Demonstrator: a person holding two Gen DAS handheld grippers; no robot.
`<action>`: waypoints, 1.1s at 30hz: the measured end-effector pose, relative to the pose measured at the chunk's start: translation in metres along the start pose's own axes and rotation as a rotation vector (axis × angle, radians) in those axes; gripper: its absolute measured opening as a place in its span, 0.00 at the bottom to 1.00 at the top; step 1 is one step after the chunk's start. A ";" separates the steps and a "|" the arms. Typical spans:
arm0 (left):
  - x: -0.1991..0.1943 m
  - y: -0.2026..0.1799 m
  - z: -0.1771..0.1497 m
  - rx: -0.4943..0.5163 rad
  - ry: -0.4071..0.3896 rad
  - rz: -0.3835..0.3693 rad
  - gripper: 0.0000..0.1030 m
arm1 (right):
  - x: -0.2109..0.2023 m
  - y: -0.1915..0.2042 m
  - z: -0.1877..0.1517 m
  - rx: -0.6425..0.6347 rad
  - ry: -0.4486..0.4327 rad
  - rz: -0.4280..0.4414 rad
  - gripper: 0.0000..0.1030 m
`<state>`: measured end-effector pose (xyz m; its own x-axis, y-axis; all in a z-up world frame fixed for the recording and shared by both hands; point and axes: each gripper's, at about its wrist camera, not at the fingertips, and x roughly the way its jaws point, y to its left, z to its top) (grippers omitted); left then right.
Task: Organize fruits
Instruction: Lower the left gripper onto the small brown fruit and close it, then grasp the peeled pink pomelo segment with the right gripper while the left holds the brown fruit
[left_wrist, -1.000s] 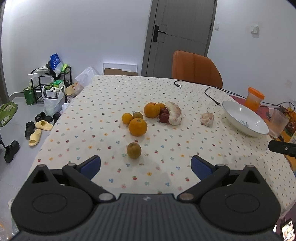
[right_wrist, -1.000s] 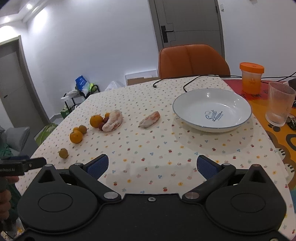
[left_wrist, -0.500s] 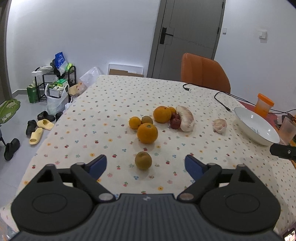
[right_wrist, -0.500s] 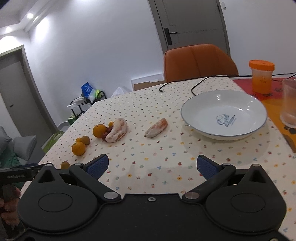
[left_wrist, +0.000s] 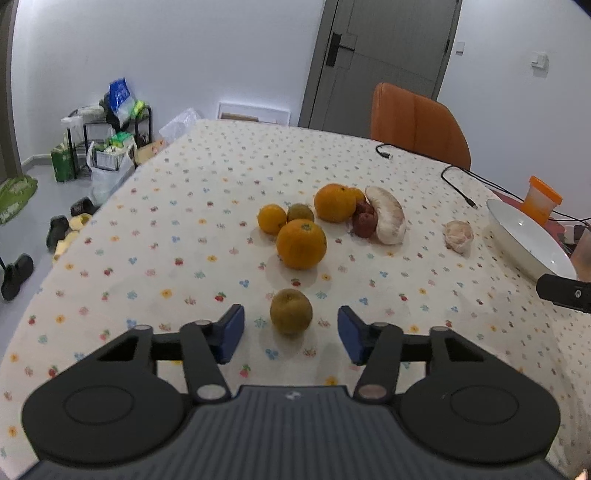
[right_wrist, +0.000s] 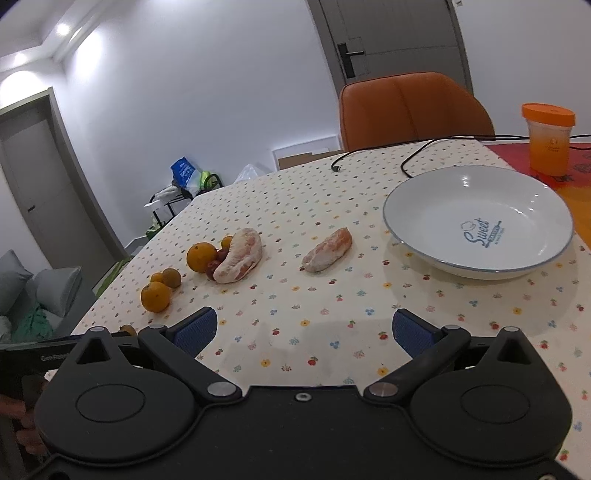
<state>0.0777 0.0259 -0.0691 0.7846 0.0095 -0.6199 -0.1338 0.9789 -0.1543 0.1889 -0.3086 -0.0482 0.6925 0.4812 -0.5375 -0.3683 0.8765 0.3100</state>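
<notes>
My left gripper (left_wrist: 291, 334) is open, its jaws on either side of a small brownish-green fruit (left_wrist: 290, 311) on the tablecloth, not touching it. Beyond lie a big orange (left_wrist: 301, 243), a small orange (left_wrist: 271, 219), a greenish fruit (left_wrist: 300, 212), another orange (left_wrist: 334, 203), a dark red fruit (left_wrist: 364, 223), a large peeled pomelo segment (left_wrist: 388, 215) and a smaller peeled segment (left_wrist: 458, 235). The white bowl (right_wrist: 524, 206) stands empty at the right. My right gripper (right_wrist: 304, 332) is open and empty above the cloth, short of the small segment (right_wrist: 327, 249).
An orange-lidded jar (right_wrist: 546, 138) stands behind the bowl on a red mat. Black cables (left_wrist: 458, 184) run across the far right of the table. An orange chair (right_wrist: 413, 109) stands at the far edge. The table's left edge drops to a floor with shoes.
My left gripper moved forward and its jaws narrowed around the small brownish-green fruit. My right gripper moved forward and lower toward the fruits and bowl.
</notes>
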 end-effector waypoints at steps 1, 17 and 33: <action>0.002 -0.001 0.000 0.008 0.000 0.004 0.41 | 0.003 0.001 0.000 -0.005 0.005 0.002 1.00; 0.020 0.015 0.025 -0.031 -0.017 0.016 0.23 | 0.054 0.021 0.015 -0.044 0.050 0.041 0.84; 0.044 0.034 0.042 -0.067 -0.030 0.036 0.23 | 0.108 0.042 0.030 -0.055 0.105 0.094 0.72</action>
<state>0.1330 0.0680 -0.0687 0.7959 0.0517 -0.6032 -0.2020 0.9619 -0.1841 0.2669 -0.2202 -0.0697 0.5857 0.5575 -0.5883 -0.4636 0.8259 0.3209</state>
